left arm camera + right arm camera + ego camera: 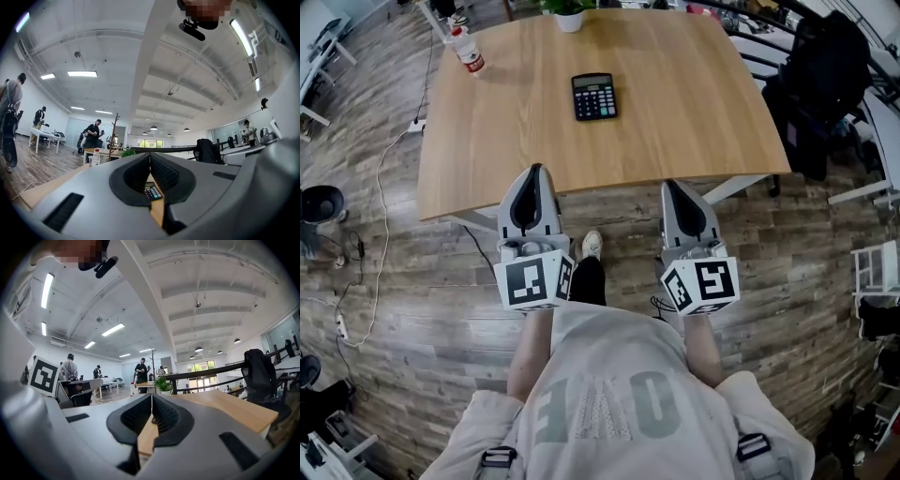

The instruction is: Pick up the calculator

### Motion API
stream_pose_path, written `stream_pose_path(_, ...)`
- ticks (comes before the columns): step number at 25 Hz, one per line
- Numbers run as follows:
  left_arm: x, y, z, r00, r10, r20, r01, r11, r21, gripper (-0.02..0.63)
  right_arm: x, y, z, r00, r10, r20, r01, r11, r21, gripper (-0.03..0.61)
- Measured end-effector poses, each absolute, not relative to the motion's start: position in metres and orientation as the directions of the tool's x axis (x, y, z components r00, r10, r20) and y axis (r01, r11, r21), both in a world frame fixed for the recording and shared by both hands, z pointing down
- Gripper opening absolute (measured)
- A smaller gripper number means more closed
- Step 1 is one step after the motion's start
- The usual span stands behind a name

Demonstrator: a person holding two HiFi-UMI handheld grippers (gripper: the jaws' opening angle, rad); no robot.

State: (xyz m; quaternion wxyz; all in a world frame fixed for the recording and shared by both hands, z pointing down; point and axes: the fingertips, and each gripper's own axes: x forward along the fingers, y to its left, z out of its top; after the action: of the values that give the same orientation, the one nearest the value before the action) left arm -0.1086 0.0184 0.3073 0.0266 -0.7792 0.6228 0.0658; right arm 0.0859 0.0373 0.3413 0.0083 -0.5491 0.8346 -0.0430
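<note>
The left gripper (pixel 534 171) and right gripper (pixel 669 186) point forward side by side, fingers (pixel 136 176) together, empty.

Head view: plant pot (pixel 570 19) cut off by top edge, only the white pot & a few leaves show. Bottle (pixel 470 53) label too small to read, same w/ calculator (pixel 593 96) keys. Left gripper view: calculator mostly hidden behind left fingers (pixel 165 173), just a strip of keypad shows in the gap. Right gripper view: dark speck (pixel 154 419) btwn right fingers (pixel 167 416), too small to tell what.

Tabletop (pixel 694 112) open around calculator (pixel 594 96); bottle (pixel 469 52) far corner.
</note>
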Motion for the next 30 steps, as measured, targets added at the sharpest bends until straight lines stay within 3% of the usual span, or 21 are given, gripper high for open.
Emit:
stream_pose_path(8,-0.120,-0.103,0.286,0.279,-0.950,-0.140,-0.960,-0.280,-0.013,0.009,0.049,-0.087,0.310,-0.439,-0.898,-0.009,-0.896,0.438,-0.071,0.021)
stream_pose_path(14,-0.118,-0.171,0.283,0.325,-0.936,-0.134,-0.944,-0.329,0.009,0.009,0.042,-0.144,0.311,-0.429,-0.903,0.025,-0.901,0.425,-0.089,0.021)
stream_pose_path(19,-0.106,-0.199,0.306,0.320,-0.944,-0.081,-0.943,-0.325,0.071,0.009,0.060,-0.163,0.324,-0.413,-0.906,0.091,-0.909,0.405,-0.099,0.021)
stream_pose_path(30,-0.093,-0.223,0.293,0.245,-0.965,-0.088,-0.963,-0.253,0.094,0.009,0.088,-0.200,0.329,-0.477,-0.875,0.086,-0.874,0.463,-0.145,0.021)
